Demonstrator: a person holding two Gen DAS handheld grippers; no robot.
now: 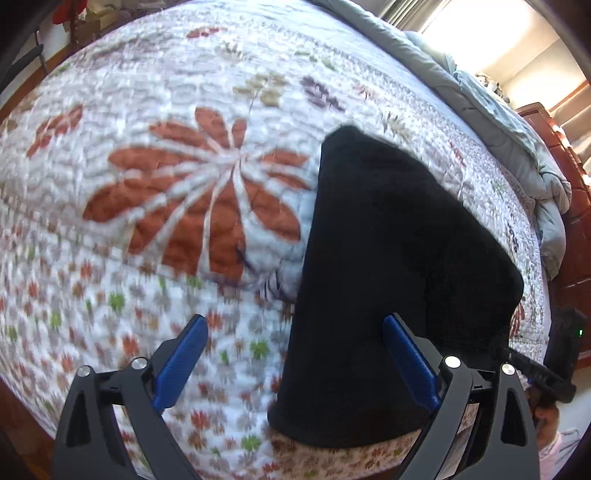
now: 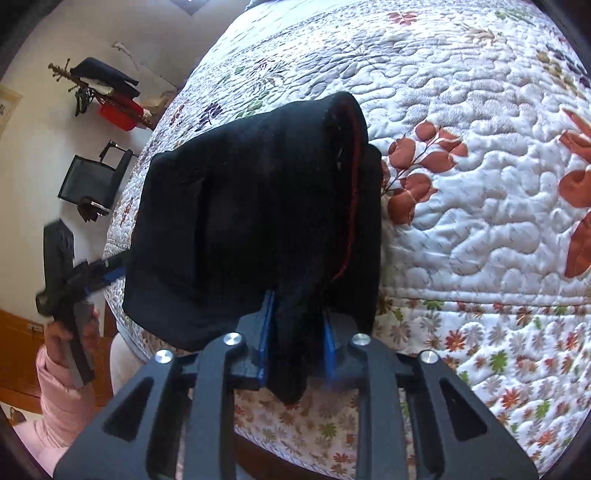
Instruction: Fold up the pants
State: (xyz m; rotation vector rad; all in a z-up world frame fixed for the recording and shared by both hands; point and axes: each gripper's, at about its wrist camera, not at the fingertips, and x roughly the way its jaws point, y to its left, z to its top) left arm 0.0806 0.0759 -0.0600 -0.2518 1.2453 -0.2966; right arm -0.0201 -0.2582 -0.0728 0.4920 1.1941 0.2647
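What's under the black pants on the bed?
The flowered quilt lies under the pants, showing all around them. The part of the quilt beneath the pants is covered, so nothing more can be told.

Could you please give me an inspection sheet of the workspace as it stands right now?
Surface: floral quilt on a bed.
Job's things: black pants, folded into a bundle near the bed edge.
Clutter: grey duvet bunched along the far side.
Grippers: left gripper open, empty; right gripper shut on a pants fold.
Cables: nothing seen.
Surroundings: black chair, coat rack, wooden furniture, bright window.
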